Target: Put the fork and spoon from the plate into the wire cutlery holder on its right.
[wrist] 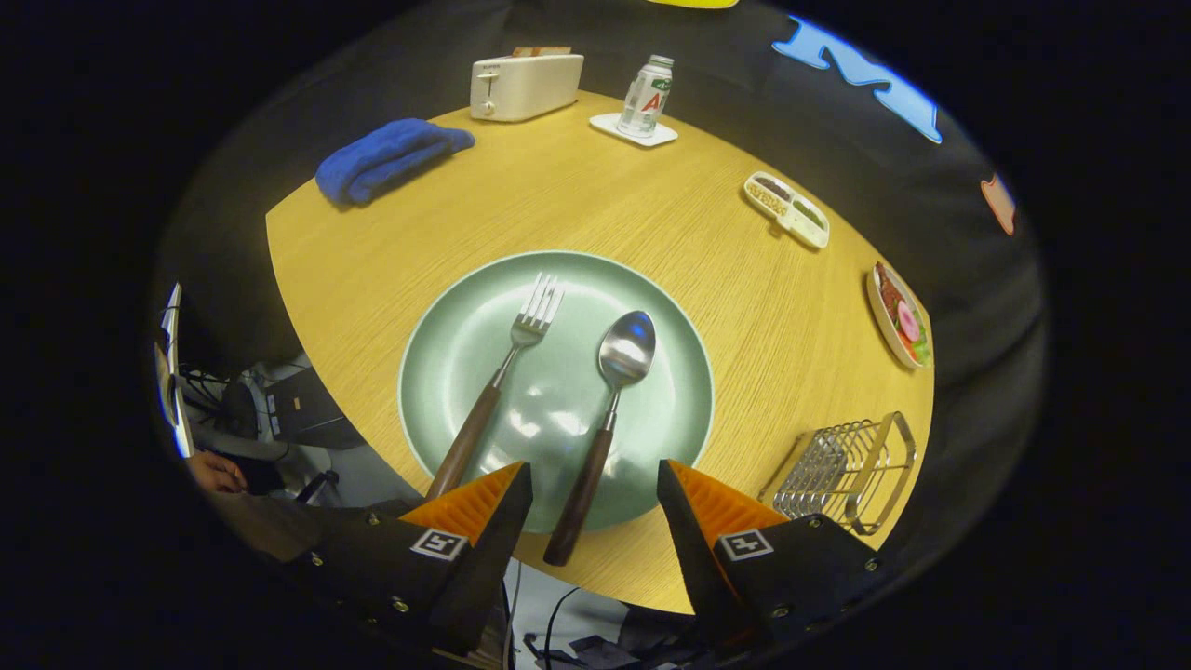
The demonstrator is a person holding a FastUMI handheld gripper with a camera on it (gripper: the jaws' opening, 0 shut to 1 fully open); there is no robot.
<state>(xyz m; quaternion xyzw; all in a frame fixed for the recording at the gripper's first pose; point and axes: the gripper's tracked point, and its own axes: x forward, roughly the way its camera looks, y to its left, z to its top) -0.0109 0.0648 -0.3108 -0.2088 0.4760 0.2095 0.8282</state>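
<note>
**A:** Where do the fork and spoon sit?

**B:** Both lie on the pale green plate (447,372), which rests near the front edge of the round wooden table (651,214). The fork (502,372) is on the plate's left half, tines pointing toward the far edge of the table, its brown wooden handle running back over the plate's near rim. The spoon (609,409) lies just beside it on the right, bowl up and pointing the same way, long axis nearly parallel to the fork's, handle end overhanging the near rim onto the table.

**A:** And the gripper?

**B:** The gripper (595,484) hangs above the plate's near rim with its fingers spread wide, holding nothing. The spoon's handle passes through the gap between them; the fork's handle disappears behind the left finger.

**A:** The holder?

**B:** The wire cutlery holder (842,470) stands at the table's right front edge, apart from the plate, just beyond the right finger.

**A:** Anything else?

**B:** Along the far edge: a blue towel (391,158), a white toaster (526,86), a bottle (647,95) on a coaster. Two food dishes (786,209) (898,314) line the right edge.
</note>
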